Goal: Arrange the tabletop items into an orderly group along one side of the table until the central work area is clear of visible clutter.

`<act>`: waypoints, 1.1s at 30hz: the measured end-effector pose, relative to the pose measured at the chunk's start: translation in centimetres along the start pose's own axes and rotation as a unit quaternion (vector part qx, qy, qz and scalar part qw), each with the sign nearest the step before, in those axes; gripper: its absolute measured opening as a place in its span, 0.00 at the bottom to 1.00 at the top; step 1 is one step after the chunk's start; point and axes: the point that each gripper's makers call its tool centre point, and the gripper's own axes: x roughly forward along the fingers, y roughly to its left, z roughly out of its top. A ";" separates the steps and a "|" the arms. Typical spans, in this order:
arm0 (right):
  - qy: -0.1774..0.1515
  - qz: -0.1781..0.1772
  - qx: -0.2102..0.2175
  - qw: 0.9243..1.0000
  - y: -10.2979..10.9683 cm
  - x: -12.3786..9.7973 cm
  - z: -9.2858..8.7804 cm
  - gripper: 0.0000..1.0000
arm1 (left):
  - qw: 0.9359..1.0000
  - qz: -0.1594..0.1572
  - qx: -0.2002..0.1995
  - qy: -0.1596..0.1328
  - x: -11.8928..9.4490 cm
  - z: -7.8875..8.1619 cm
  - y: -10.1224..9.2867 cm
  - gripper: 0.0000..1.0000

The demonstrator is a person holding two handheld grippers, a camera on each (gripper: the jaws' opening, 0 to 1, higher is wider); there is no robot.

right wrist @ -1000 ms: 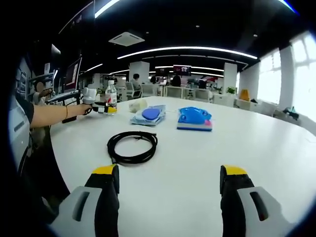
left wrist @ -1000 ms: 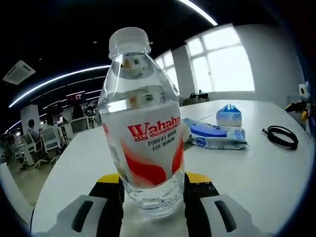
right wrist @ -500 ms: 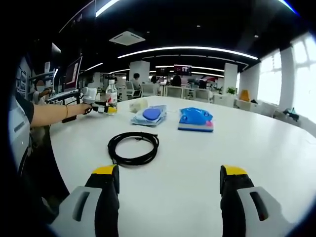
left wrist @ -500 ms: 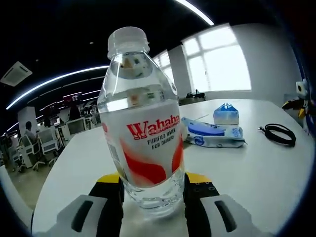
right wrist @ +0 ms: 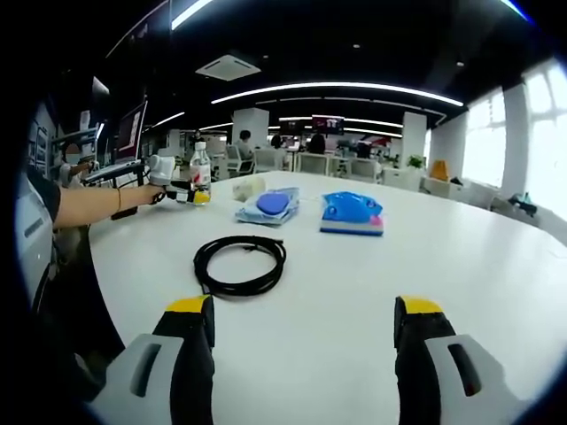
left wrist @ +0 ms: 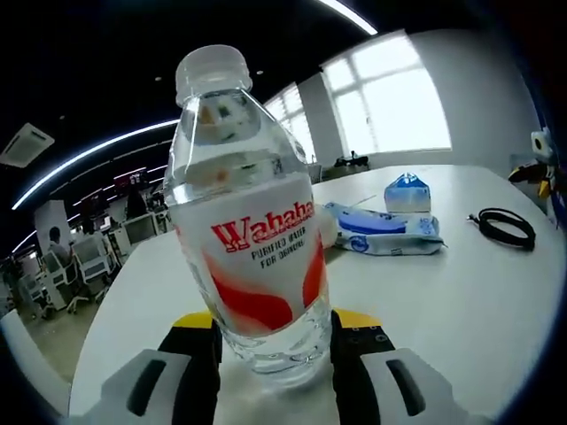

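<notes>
A clear Wahaha water bottle (left wrist: 252, 257) with a white cap and red label stands tilted between my left gripper's (left wrist: 275, 354) yellow-tipped jaws, which are shut on its base. In the right gripper view the same bottle (right wrist: 201, 170) and the left gripper (right wrist: 183, 191) sit at the table's far left edge, held out on a person's arm (right wrist: 93, 205). My right gripper (right wrist: 301, 336) is open over bare white table (right wrist: 461, 266), with a coiled black cable (right wrist: 239, 264) just ahead of it. Beyond the cable lie a blue-and-white wipes pack (right wrist: 268, 205) and a blue tissue pack (right wrist: 352, 212).
From the left side, the wipes pack (left wrist: 385, 235), the tissue pack (left wrist: 407, 192) and the cable (left wrist: 505, 228) lie to the bottle's right, and the right gripper (left wrist: 540, 168) shows at the far edge. A small beige object (right wrist: 248, 188) sits near the wipes. Office desks and chairs stand behind.
In the left gripper view the bottle has leaned a little to the left and the view has shifted slightly. The right gripper and the other items have stayed put.
</notes>
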 end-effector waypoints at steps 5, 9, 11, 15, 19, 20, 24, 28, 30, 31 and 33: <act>0.000 0.000 0.000 1.000 0.0 0.0 0.0 0.80 | 1.000 0.005 0.005 0.005 0.0 -0.1 0.1 0.48; 0.000 -0.002 0.001 1.000 -0.1 -0.1 0.0 0.80 | 1.000 0.005 0.008 0.009 -0.1 -0.2 0.1 0.48; 0.001 -0.002 0.003 1.000 -0.1 -0.1 -0.1 0.80 | 1.000 0.005 0.003 0.009 -0.2 -0.2 0.2 0.48; -0.001 -0.001 0.003 1.000 -0.1 0.0 0.0 0.80 | 1.000 0.004 -0.003 0.010 -0.3 -0.2 0.2 0.47; -0.001 0.000 0.004 1.000 0.0 0.0 0.0 0.80 | 1.000 0.003 -0.007 0.012 -0.6 -0.1 0.2 0.47; -0.002 0.001 0.004 1.000 0.0 0.0 0.0 0.80 | 1.000 0.003 -0.007 0.012 -0.7 -0.1 0.2 0.47; -0.003 0.002 0.006 1.000 -0.1 -0.1 0.1 0.80 | 1.000 0.003 -0.002 0.015 -1.0 0.0 0.2 0.47; -0.005 0.003 0.005 1.000 -0.1 -0.1 0.2 0.80 | 1.000 0.001 -0.001 0.012 -1.6 0.2 -0.2 0.50; -0.006 0.005 0.005 1.000 -0.1 0.0 0.3 0.80 | 1.000 0.001 -0.004 0.011 -1.7 0.2 -0.2 0.50; -0.006 0.006 0.005 1.000 -0.1 0.0 0.3 0.80 | 1.000 0.001 -0.005 0.011 -1.8 0.2 -0.2 0.50; -0.006 0.008 0.004 1.000 0.0 0.0 0.4 0.80 | 1.000 0.002 -0.006 0.010 -1.8 0.3 -0.3 0.50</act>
